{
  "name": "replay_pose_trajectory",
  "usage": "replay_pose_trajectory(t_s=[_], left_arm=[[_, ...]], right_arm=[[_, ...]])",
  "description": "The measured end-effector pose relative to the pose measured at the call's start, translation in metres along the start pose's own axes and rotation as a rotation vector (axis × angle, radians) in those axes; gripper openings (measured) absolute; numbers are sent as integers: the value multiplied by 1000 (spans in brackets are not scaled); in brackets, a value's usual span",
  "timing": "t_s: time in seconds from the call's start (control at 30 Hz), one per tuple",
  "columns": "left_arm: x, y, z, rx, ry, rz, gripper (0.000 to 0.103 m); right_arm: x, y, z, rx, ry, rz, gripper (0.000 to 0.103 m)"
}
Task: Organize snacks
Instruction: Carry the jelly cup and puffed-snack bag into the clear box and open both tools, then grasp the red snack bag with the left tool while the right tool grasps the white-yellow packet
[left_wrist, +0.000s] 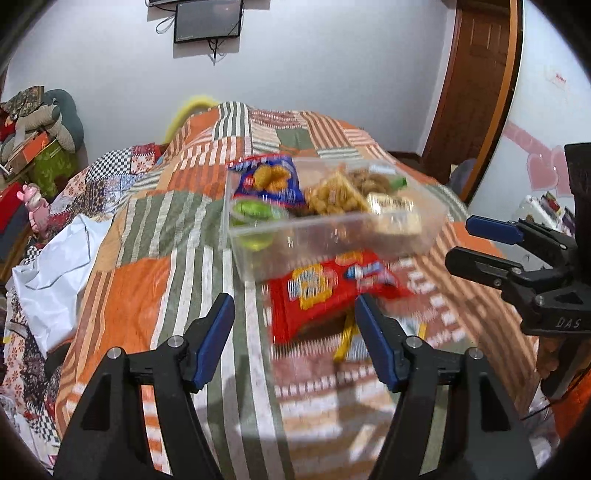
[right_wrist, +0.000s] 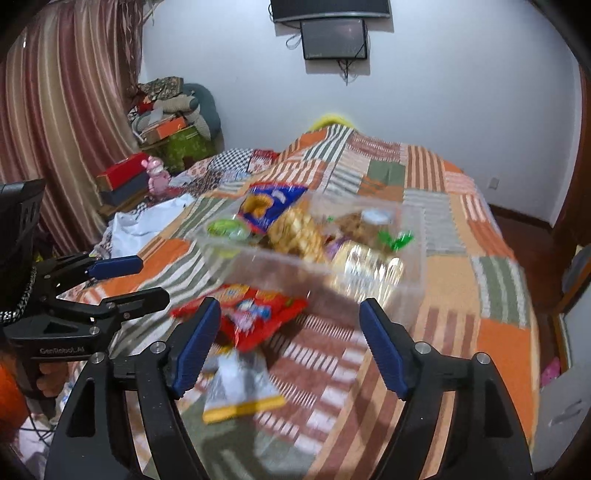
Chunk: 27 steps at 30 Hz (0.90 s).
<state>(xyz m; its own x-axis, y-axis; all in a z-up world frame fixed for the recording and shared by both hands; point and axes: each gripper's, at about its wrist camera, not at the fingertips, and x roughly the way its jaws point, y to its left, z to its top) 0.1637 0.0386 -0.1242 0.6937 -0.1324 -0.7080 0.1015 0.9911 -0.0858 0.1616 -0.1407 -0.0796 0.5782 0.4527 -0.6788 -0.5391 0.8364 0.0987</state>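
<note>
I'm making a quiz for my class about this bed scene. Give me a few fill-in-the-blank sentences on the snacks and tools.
The clear box sits on the ____ bedspread.
The packet lying just outside the box is mostly ____.
The blue packet lies ____ the box.
The left tool and right tool are both ____.

Missing words: patchwork; red; inside; open

The clear container (left_wrist: 332, 236) and red snack packet (left_wrist: 325, 291) are smeared by motion blur; no lettering can be read. The yellow-edged packet (right_wrist: 240, 391) is partly hidden, at 9 o'clock, by a blue fingertip (right_wrist: 192, 354).
</note>
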Motion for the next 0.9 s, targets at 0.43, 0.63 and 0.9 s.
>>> replay_pose_trajectory(t_s=[0.43, 0.63, 0.9], left_arm=[[7, -2, -42, 9, 50, 4, 67], [13, 2, -43, 4, 41, 4, 67], [34, -7, -24, 9, 45, -24, 67]], right_arm=[[41, 17, -32, -5, 158, 43, 81], [59, 24, -34, -41, 194, 27, 80], [64, 18, -37, -51, 233, 74, 51]])
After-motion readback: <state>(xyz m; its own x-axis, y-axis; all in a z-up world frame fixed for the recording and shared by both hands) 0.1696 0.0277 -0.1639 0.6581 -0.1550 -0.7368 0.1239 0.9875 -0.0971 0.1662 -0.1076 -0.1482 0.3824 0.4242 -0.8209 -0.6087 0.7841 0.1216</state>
